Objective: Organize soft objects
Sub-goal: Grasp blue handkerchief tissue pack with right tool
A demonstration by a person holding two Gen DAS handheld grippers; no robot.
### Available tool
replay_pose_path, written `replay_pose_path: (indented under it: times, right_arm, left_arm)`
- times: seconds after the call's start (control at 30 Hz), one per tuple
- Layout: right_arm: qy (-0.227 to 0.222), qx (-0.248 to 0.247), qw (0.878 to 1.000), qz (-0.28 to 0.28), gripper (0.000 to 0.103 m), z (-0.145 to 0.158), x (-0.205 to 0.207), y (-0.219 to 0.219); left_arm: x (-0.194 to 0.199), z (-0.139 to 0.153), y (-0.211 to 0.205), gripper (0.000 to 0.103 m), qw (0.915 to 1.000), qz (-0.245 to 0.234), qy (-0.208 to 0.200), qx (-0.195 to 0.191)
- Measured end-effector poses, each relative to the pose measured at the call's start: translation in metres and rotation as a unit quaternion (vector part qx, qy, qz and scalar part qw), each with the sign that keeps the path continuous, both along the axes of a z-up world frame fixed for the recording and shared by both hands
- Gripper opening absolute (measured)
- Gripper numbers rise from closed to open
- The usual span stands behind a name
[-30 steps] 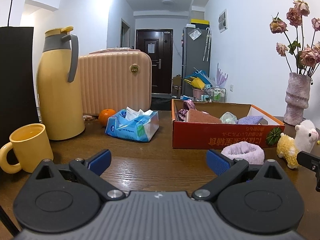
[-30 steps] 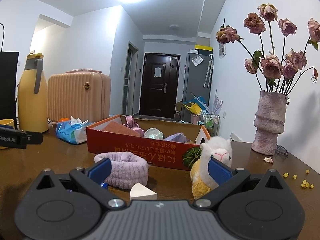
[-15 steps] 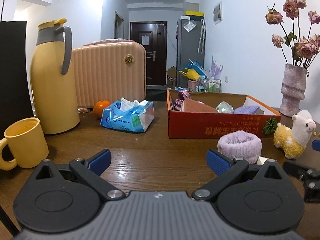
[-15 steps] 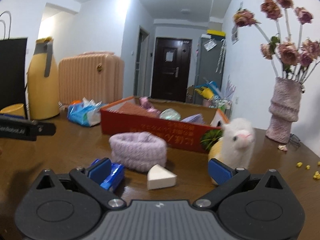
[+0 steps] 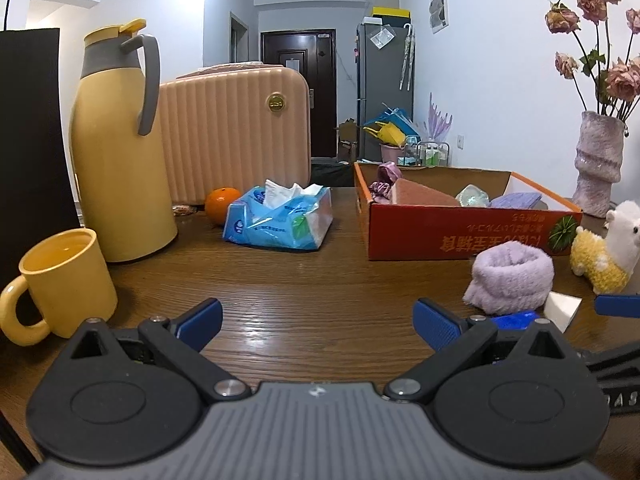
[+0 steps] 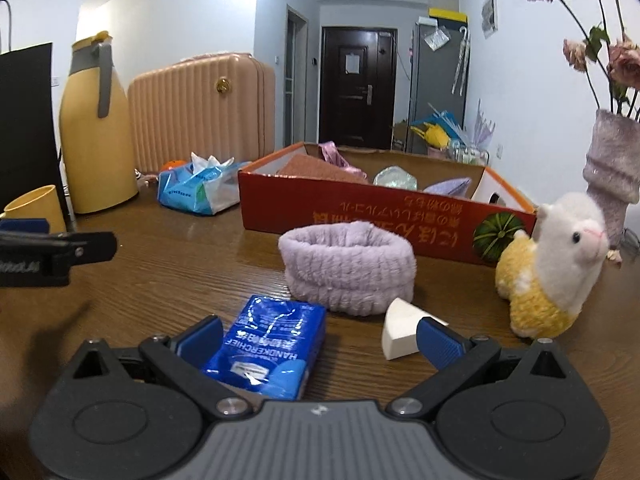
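On the wooden table, a fluffy lilac headband [image 6: 347, 265] [image 5: 509, 277] lies curled in front of the red cardboard box [image 6: 360, 210] [image 5: 460, 234]. A blue handkerchief tissue pack [image 6: 267, 346] lies flat between the fingers of my right gripper [image 6: 318, 336], which is open. A white wedge sponge [image 6: 402, 328] [image 5: 564, 310] sits by the right finger. A yellow-and-white alpaca plush [image 6: 554, 276] [image 5: 608, 248] stands at the right. My left gripper [image 5: 318, 318] is open over bare table, left of the headband.
The box holds a brown pad [image 5: 420, 194], a pink scrunchie and other soft pieces. A yellow mug [image 5: 60, 284], yellow thermos [image 5: 116, 148], tissue packet [image 5: 280, 220], orange [image 5: 222, 204] and pink suitcase [image 5: 236, 132] stand left. A vase of dried roses [image 5: 598, 164] stands right.
My right gripper has pulled back and tilted down, bringing the blue tissue pack and white sponge between its fingers. The left gripper drifted back slightly; both stayed open.
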State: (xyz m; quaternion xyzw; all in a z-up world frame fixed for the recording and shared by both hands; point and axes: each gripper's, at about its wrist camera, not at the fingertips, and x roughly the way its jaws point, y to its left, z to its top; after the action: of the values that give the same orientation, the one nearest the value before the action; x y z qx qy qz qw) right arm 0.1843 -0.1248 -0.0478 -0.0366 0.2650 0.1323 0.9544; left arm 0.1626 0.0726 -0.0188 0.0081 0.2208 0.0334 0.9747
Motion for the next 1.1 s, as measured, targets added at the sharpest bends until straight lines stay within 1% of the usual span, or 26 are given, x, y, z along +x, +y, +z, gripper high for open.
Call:
replay_pose_path:
  times: [0.13, 0.2, 0.23, 0.4, 0.43, 0.47, 0.53, 0.67, 1.1]
  right_arm:
    - [0.019, 0.004, 1.000, -0.005, 0.102, -0.004, 0.009, 0.007]
    - [0.025, 0.003, 1.000, -0.003, 0.100, -0.005, 0.013, 0.012]
    - [0.028, 0.000, 1.000, -0.002, 0.098, -0.006, 0.014, 0.015]
    - [0.044, -0.008, 0.999, 0.006, 0.078, -0.010, 0.019, 0.027]
    - [0.047, -0.009, 0.999, 0.008, 0.070, -0.011, 0.020, 0.027]
    - [0.051, -0.007, 0.999, 0.010, 0.064, -0.012, 0.020, 0.027]
    - [0.057, 0.000, 0.998, 0.015, 0.056, -0.012, 0.020, 0.025]
    - [0.052, 0.001, 0.999, 0.015, 0.053, -0.011, 0.018, 0.024]
    - [0.020, 0.020, 1.000, -0.001, 0.052, 0.000, 0.012, 0.007]
  left_arm:
    - [0.002, -0.005, 0.011, 0.103, 0.9998, -0.001, 0.009, 0.015]
    - [0.003, -0.006, 0.017, 0.103, 0.9998, 0.000, 0.013, 0.014]
    - [0.003, -0.005, 0.020, 0.103, 0.9998, 0.001, 0.012, 0.012]
    - [0.001, -0.004, 0.024, 0.103, 0.9999, -0.003, 0.009, 0.013]
    - [0.000, -0.004, 0.024, 0.103, 0.9999, -0.004, 0.008, 0.014]
    - [0.000, -0.004, 0.024, 0.103, 0.9999, -0.005, 0.008, 0.014]
    - [0.000, -0.003, 0.023, 0.103, 0.9998, -0.006, 0.007, 0.015]
    - [0.000, -0.003, 0.023, 0.103, 0.9998, -0.005, 0.005, 0.018]
    - [0.003, -0.007, 0.021, 0.103, 0.9996, 0.005, 0.003, 0.027]
